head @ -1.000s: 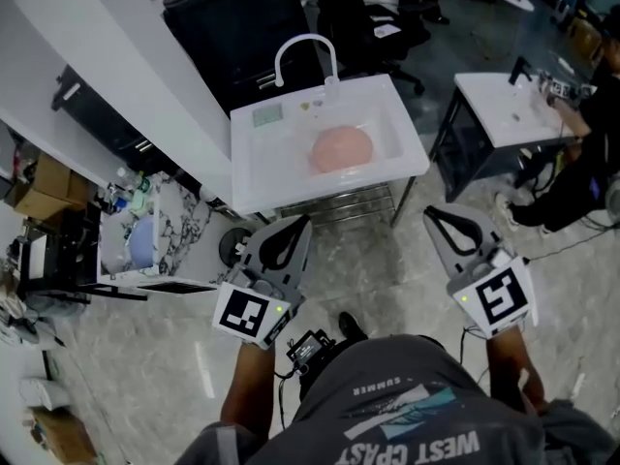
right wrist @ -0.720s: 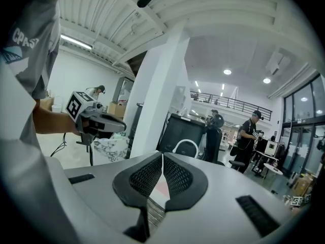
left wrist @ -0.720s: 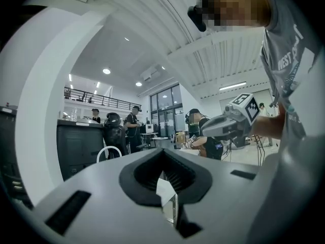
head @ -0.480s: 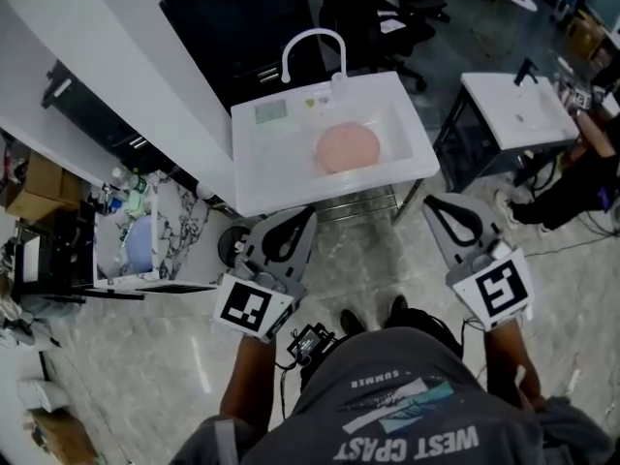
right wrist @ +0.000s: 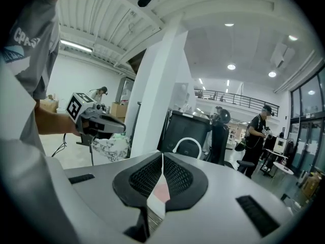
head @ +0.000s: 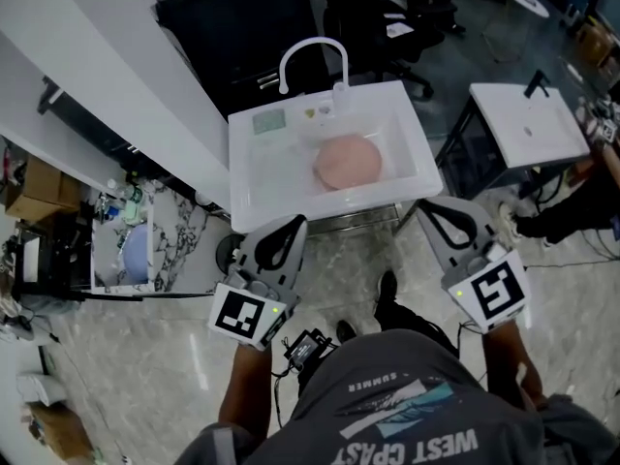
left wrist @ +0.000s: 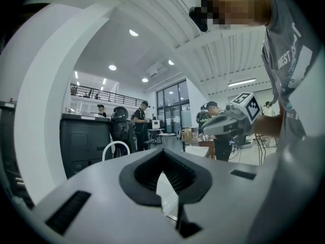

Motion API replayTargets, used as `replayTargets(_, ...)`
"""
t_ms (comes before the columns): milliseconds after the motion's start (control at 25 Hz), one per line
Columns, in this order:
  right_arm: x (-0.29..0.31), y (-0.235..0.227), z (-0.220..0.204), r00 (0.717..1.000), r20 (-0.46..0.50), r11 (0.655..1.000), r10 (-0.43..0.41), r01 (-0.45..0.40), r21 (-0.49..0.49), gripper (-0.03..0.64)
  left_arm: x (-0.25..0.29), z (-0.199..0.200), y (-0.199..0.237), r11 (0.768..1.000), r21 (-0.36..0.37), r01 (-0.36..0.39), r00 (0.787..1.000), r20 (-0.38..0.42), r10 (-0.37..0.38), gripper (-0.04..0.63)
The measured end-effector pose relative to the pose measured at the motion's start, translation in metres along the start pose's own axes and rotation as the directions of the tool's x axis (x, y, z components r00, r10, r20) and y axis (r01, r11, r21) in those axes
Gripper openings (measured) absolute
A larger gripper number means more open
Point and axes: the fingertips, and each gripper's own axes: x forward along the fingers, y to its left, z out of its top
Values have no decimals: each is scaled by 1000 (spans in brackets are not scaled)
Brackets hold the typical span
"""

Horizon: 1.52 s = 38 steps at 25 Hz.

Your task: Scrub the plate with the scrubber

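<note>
Pink plate (head: 347,161) lying flat in the basin of the white sink (head: 254,177), below the arched faucet (head: 312,51). Compared with 1 second ago, the sink is seen nearer to both tools, and 1 dark shoe (head: 386,289) is now planted further forward on the marbled floor (head: 145,356). The left gripper (head: 295,226) and the right gripper (head: 427,211) are held level before the sink's front edge, apart from it; on each, the 2 jaws are pressed together with nothing clamped between them. A pale green pad (head: 269,119) is set on the sink's back ledge, left of the faucet. A 2nd white sink (head: 528,124) stands to the right, a marbled cart (head: 179,223) to the left. The small items beside the faucet cannot be identified, and a seated person (head: 579,201) is cut off by the right edge.
</note>
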Motion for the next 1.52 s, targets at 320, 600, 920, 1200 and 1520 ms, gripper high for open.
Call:
replayTargets(320,49,-67,-7,996,23,996,85,-85,-5,32,62,6,31,996,22,-84,996,-34,84,2)
replayTargets(600,82,-110,-20,985,47,986,163,-162,-25,32,108,5,46,986,20,-164,986,-38,164,2)
replayTargets(920,100,-154,-22,973,80,976,216,-213,-39,32,150,12,55,979,66,-191,977,-82,196,2)
replayTargets(1200,119,-171,-43,971,67,973,229,-230,3,32,174,-4,78,977,66,-204,970,-121,211,2)
replayTargets(1520,154,-181,-57,978,17,977,208,-209,32,32,199,-27,132,979,46,-197,971,-131,202,2)
